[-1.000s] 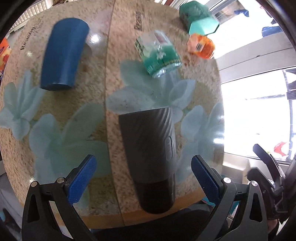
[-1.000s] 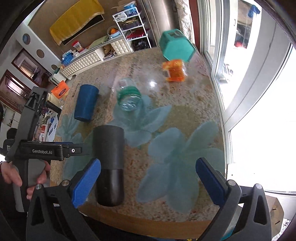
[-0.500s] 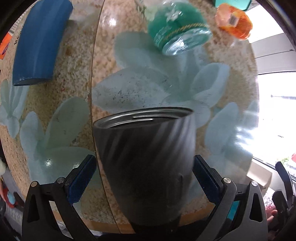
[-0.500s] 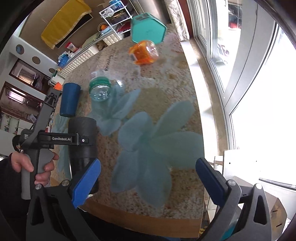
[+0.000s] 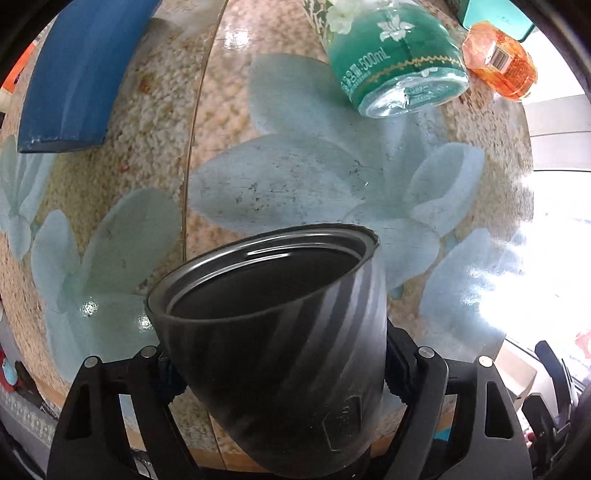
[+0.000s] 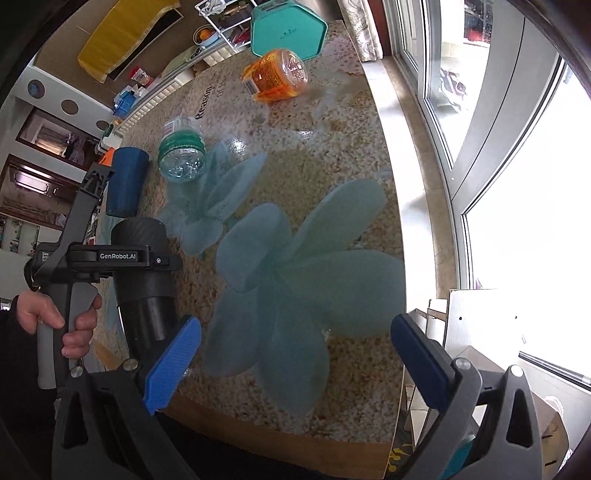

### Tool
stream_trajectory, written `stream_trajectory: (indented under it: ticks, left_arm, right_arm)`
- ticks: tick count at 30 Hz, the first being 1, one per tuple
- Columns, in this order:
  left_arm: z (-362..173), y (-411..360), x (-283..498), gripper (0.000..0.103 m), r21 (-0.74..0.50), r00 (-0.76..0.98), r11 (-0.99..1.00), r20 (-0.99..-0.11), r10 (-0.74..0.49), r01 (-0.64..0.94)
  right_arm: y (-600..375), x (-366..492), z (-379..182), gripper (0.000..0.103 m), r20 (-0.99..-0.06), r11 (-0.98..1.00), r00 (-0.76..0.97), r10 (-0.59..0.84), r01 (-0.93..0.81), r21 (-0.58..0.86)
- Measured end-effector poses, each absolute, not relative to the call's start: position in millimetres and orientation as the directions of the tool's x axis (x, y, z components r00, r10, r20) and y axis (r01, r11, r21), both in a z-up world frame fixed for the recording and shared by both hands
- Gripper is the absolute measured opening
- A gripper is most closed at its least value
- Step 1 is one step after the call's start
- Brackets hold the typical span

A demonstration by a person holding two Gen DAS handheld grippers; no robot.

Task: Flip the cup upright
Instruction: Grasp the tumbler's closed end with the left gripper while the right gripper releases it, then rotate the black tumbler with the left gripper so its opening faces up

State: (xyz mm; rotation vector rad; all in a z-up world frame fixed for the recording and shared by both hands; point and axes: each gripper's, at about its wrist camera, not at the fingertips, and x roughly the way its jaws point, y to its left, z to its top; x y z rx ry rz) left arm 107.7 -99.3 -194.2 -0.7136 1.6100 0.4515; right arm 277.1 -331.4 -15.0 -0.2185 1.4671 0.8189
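Observation:
A dark grey ribbed tumbler (image 5: pixel 280 354) fills the bottom middle of the left wrist view, its open mouth tilted up and away. My left gripper (image 5: pixel 277 365) is shut on its body, the pads hidden behind it. In the right wrist view the tumbler (image 6: pixel 142 266) lies tilted near the table's front left edge with the left gripper (image 6: pixel 122 256) clamped across it. My right gripper (image 6: pixel 295 354) is open and empty above the front of the table.
A blue cup (image 5: pixel 81 70) lies on its side at the far left. A green-labelled water bottle (image 5: pixel 391 62), an orange jar (image 5: pixel 498 59) and a teal hexagonal box (image 6: pixel 288 31) lie further back. A window ledge (image 6: pixel 410 155) runs along the right.
My left gripper moved in and closed on the tumbler, which now tips with its mouth raised. The right gripper shifted right and stayed open.

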Motion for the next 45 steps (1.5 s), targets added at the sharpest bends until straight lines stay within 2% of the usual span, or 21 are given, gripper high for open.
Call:
stream_trajectory:
  ticks: [8,21,29,33,38,45]
  left_arm:
    - [-187,-89,86,0.084,-0.161,0.019,0.713,-0.979,-0.203,-0.683]
    - [-102,-90,47,0.083,-0.148,0.226,0.774,-0.974,-0.006,-0.615]
    - [-76,-92,51,0.083,-0.093,0.37,0.81,-0.915,0.159,-0.579]
    - [-83,-99,62,0.083,-0.065,0.413,0.814,-0.883,0.222,-0.577]
    - [-76,-108,57,0.083,-0.015,0.501,0.822,-0.799,0.333,-0.569]
    - [-82,-118,52,0.083,-0.005,0.595,0.825,-0.695,0.404,-0.566]
  right_arm:
    - [-325,279,-13,0.103,-0.926,0.712,-0.103,0.362,-0.611,0.346]
    - [-309,274,-9,0.103,-0.92,0.683,-0.149,0.362,-0.629,0.371]
    - [-308,275,-5,0.103,-0.926,0.686,-0.116,0.36,-0.64,0.347]
    - [-312,278,-4,0.103,-0.927,0.696,-0.097,0.362,-0.633,0.338]
    - [-314,276,-1,0.103,-0.925,0.689,-0.092,0.369,-0.641,0.339]
    - [-312,269,1,0.103,-0.929,0.668,-0.093,0.358,-0.67,0.324]
